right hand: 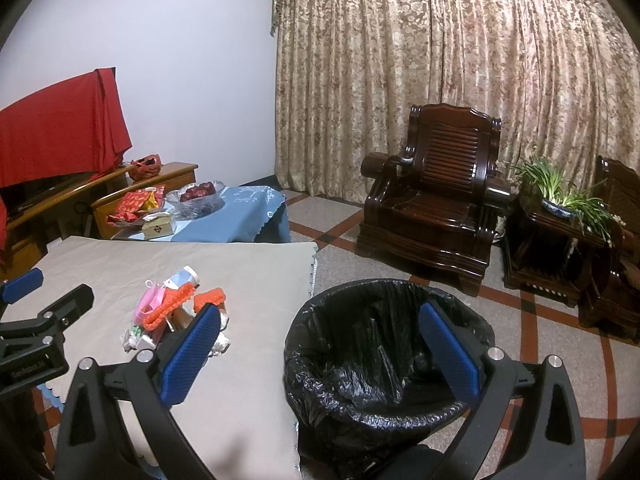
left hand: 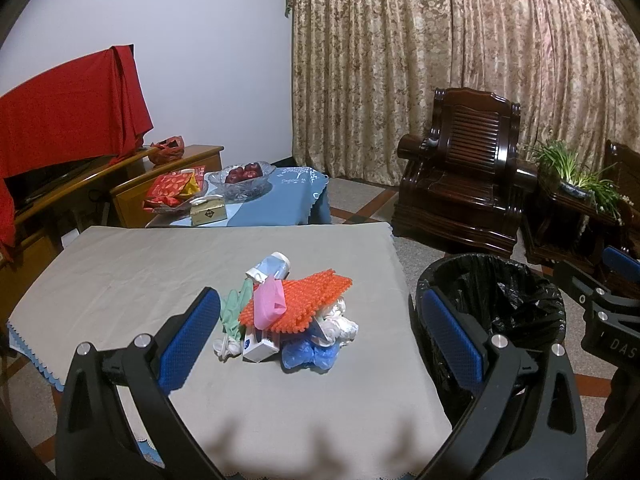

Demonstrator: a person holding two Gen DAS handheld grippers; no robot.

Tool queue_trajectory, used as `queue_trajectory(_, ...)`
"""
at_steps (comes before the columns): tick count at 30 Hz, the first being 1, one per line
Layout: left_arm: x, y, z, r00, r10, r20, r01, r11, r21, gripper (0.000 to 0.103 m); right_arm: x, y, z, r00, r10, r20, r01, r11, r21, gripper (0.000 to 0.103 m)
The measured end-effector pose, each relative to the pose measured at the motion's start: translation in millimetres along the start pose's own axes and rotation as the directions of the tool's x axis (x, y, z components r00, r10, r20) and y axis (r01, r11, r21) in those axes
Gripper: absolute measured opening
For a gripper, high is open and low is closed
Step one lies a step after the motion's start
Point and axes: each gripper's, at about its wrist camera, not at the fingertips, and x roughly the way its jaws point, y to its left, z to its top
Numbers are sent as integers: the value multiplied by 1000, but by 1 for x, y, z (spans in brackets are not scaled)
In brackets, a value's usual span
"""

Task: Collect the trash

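A heap of trash (left hand: 290,312) lies in the middle of the grey-clothed table (left hand: 160,264): an orange spiky mat (left hand: 308,296), a pink scrap, a green glove, a white box, blue and white crumpled bags, a white tube. My left gripper (left hand: 320,324) hovers open above the near side of the heap, holding nothing. The black-lined bin (right hand: 384,356) stands on the floor to the table's right. My right gripper (right hand: 320,336) is open and empty, straddling the table edge and the bin's rim. The heap (right hand: 172,312) shows left of its left finger.
A low table (left hand: 280,204) with blue cloth holds a glass fruit bowl (left hand: 240,178), red packets and a small box behind the grey table. A dark wooden armchair (right hand: 436,196) and plant stand (right hand: 556,216) stand right. A cabinet with red cloth (left hand: 68,120) is left.
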Motion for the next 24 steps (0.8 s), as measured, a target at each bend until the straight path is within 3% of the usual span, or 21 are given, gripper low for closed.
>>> queue_trajectory(24, 0, 0, 0, 1000, 1, -1, -1, 1000, 1, 98, 1, 2, 1, 1000, 3, -5, -3, 1000, 2, 97)
